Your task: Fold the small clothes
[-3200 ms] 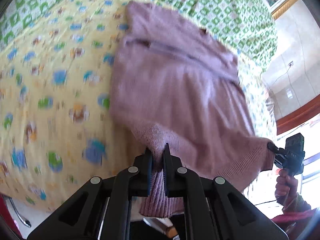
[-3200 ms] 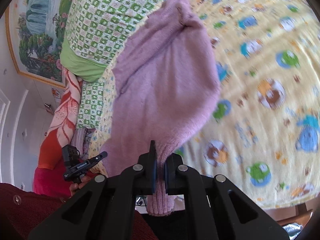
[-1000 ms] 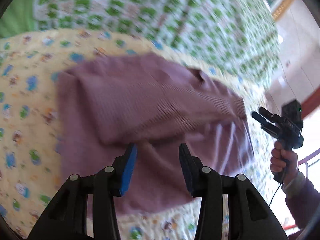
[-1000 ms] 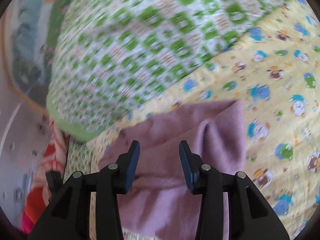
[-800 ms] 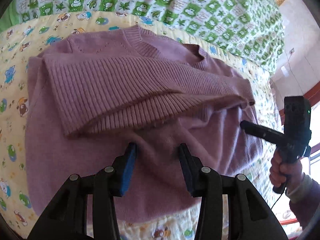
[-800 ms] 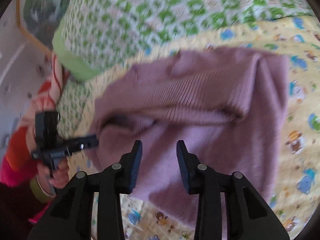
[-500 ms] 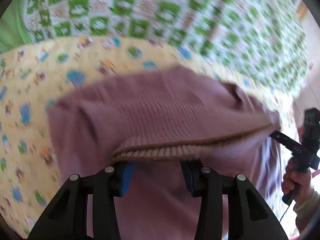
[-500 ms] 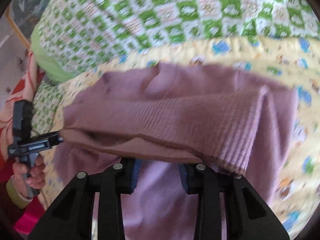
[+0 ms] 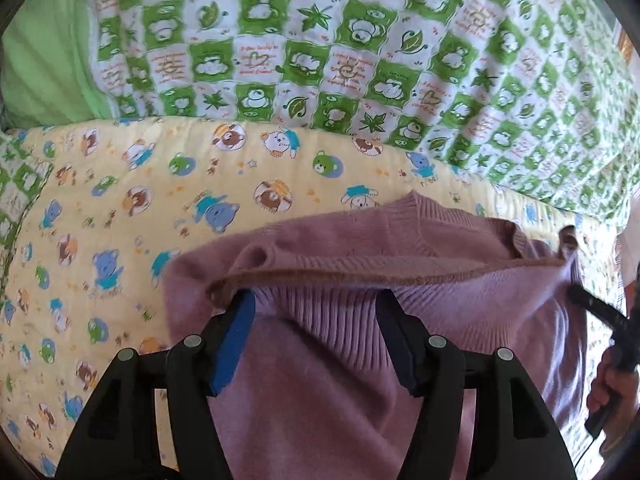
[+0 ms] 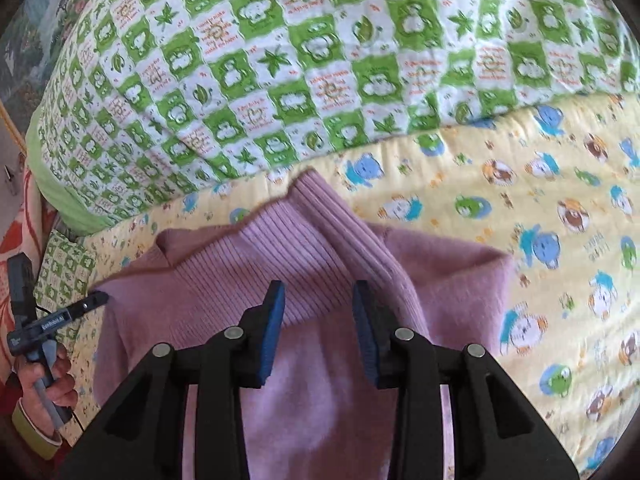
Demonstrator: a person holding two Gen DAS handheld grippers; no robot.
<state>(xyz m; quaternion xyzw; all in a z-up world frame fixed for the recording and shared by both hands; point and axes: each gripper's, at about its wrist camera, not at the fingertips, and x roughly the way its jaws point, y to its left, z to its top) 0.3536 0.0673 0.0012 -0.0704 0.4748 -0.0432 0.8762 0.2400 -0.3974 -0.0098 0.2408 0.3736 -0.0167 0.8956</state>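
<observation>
A small mauve knitted sweater (image 9: pixel 360 380) lies on the yellow cartoon-print quilt (image 9: pixel 120 216), its ribbed hem folded up over the body. My left gripper (image 9: pixel 314 320) is open, its fingers spread under the raised ribbed edge at the sweater's near side. My right gripper (image 10: pixel 318 312) is open, its fingers either side of the ribbed band of the sweater (image 10: pixel 312 256). The right gripper also shows at the right edge of the left wrist view (image 9: pixel 596 308). The left gripper shows at the left of the right wrist view (image 10: pixel 86 304), its tip at the sweater's edge.
A green-and-white checked quilt (image 9: pixel 360 40) rises behind the sweater and also fills the top of the right wrist view (image 10: pixel 320 60). A red patterned cloth (image 10: pixel 16 240) lies at the far left. Yellow quilt spreads to the left (image 9: pixel 60 280) and right (image 10: pixel 560 260).
Both grippers let go of the sweater after laying it folded on the quilt. They have since pushed in low and close under the ribbed edge, which has lifted and bunched.
</observation>
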